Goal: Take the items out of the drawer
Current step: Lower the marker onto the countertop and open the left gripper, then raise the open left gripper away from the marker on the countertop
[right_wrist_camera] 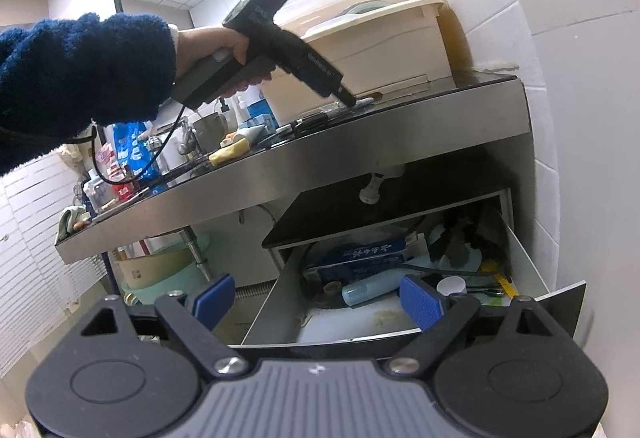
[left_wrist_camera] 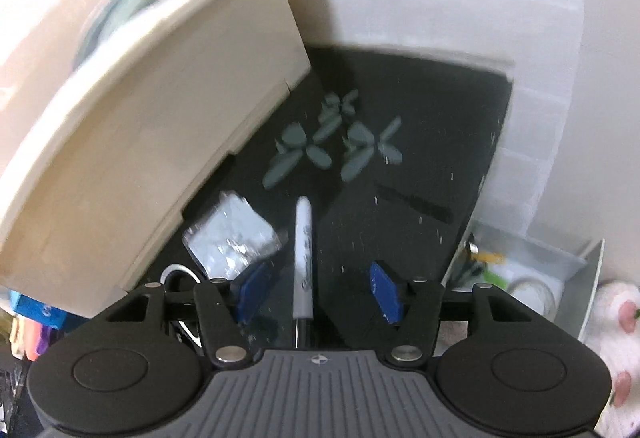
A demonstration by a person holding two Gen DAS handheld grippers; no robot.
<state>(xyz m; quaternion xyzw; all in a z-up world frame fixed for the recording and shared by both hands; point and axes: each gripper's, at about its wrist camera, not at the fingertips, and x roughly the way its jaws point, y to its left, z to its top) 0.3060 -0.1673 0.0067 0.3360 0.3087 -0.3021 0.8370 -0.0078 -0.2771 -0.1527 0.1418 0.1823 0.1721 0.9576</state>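
Note:
A white marker pen [left_wrist_camera: 304,238] lies on the black counter [left_wrist_camera: 420,142], between the fingers of my left gripper [left_wrist_camera: 320,290]. That gripper is open, and its blue pads [left_wrist_camera: 254,290] stand clear of the pen on both sides. In the right wrist view, a hand in a blue sleeve [right_wrist_camera: 80,78] holds the left gripper [right_wrist_camera: 346,96] with its tip down at the marker pen [right_wrist_camera: 366,102]. My right gripper [right_wrist_camera: 318,302] is open and empty in front of the open drawer [right_wrist_camera: 520,250]. Inside lie a light-blue bottle [right_wrist_camera: 372,290], a blue box [right_wrist_camera: 360,258] and a white cap [right_wrist_camera: 452,284].
A cream plastic box [left_wrist_camera: 140,138] stands on the counter, left of the pen. A clear plastic packet [left_wrist_camera: 232,238] lies beside it. The counter's steel edge [right_wrist_camera: 320,162] overhangs the drawer. Bottles, a cup and a tap [right_wrist_camera: 188,142] crowd the counter's left. A green basin [right_wrist_camera: 168,270] sits underneath.

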